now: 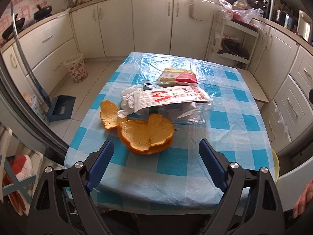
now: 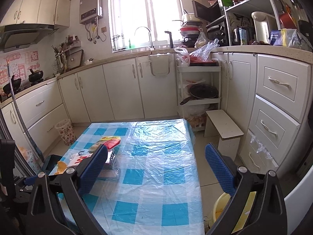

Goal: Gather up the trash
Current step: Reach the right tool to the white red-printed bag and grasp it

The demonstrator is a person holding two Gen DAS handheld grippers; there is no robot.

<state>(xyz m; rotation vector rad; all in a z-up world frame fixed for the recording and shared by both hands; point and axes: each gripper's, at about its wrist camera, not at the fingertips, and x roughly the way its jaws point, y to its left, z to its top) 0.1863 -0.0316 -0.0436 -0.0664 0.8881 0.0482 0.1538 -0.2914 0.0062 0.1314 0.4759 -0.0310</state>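
Item, orange peel: we find it on the checked counter at lower centre of the left view, just ahead of our left tongs, spread empty; right tongs, likewise agape, stand farther off.

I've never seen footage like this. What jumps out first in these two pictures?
Probably the big orange peel lying near the front of the blue-checked table, with a heap of wrappers just behind it. Next, the blue-padded jaws of the left gripper, open and empty, frame the peel, while the right gripper, also open, hangs over bare tablecloth.
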